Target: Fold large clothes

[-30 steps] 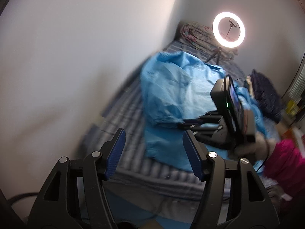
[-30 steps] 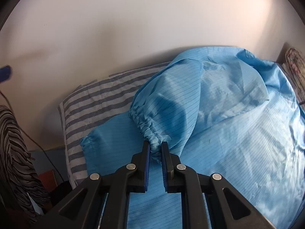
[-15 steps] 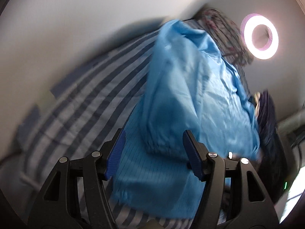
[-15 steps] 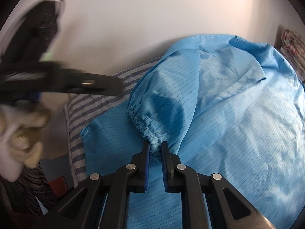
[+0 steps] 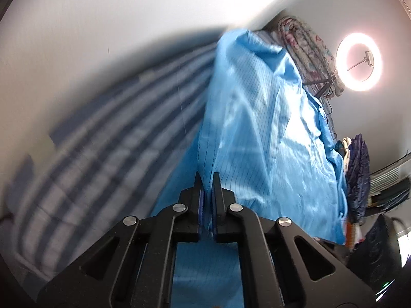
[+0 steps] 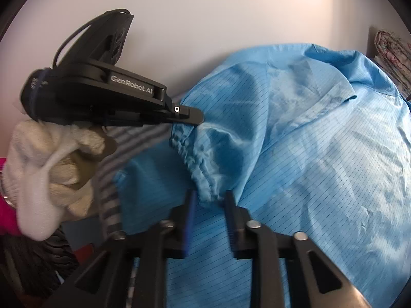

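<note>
A large light-blue pinstriped garment (image 6: 321, 154) lies spread on a striped bed; it also shows in the left wrist view (image 5: 262, 133). Its folded sleeve ends in a gathered elastic cuff (image 6: 190, 159). My left gripper (image 5: 207, 177) is shut on the sleeve's edge near the cuff; it shows in the right wrist view (image 6: 197, 116) pinching the cuff's upper end. My right gripper (image 6: 209, 197) is open, its fingers on either side of the cuff's lower end.
The blue-and-white striped bedsheet (image 5: 102, 133) runs along a white wall (image 5: 102, 38). A rolled floral quilt (image 5: 308, 48) and a lit ring light (image 5: 358, 61) stand at the far end. Dark clothes (image 5: 358, 174) are piled at the right. The gloved hand (image 6: 48, 169) holds the left gripper.
My left gripper came down to the sleeve cuff and shut on it. My right gripper, shut on the cuff before, has opened.
</note>
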Demonstrator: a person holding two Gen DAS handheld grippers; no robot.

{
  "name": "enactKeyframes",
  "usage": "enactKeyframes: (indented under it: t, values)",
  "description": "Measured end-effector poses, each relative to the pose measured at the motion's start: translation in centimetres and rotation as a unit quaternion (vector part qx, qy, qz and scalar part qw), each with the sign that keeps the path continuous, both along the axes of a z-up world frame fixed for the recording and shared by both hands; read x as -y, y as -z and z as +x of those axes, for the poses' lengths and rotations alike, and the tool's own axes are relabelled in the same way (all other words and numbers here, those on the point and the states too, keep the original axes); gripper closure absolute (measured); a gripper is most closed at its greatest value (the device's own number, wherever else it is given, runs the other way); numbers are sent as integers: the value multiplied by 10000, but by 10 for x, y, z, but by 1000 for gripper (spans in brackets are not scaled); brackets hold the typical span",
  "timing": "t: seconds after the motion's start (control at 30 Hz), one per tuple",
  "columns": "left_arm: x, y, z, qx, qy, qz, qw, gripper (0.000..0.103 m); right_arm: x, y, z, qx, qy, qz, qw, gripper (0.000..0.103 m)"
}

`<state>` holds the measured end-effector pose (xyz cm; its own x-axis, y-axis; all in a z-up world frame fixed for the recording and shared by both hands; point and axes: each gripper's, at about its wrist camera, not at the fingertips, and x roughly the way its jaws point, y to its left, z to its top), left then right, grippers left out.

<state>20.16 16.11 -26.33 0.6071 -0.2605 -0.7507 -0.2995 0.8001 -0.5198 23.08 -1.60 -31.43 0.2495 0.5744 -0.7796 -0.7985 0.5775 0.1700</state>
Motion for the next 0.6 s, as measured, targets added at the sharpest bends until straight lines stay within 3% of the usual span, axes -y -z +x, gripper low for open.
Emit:
enactKeyframes:
  t: [0.13,0.3,0.43,0.6]
  values:
    - [-1,-24,-3,253,11,436,9987,102,18,-16,13,-172,525,599,9967,76]
    - [6,-51,-10,519,289,809,9949,102,5,-8,54,-467,1251,614,9891,81]
    - [11,-67,-13,695,469,926,9922,102,-17,10,73,-835,1348,554,9858,81]
    - [14,-75,-15,820,568,1079,9891,103,-44,36,78,-1496,1178,899,9776,81]
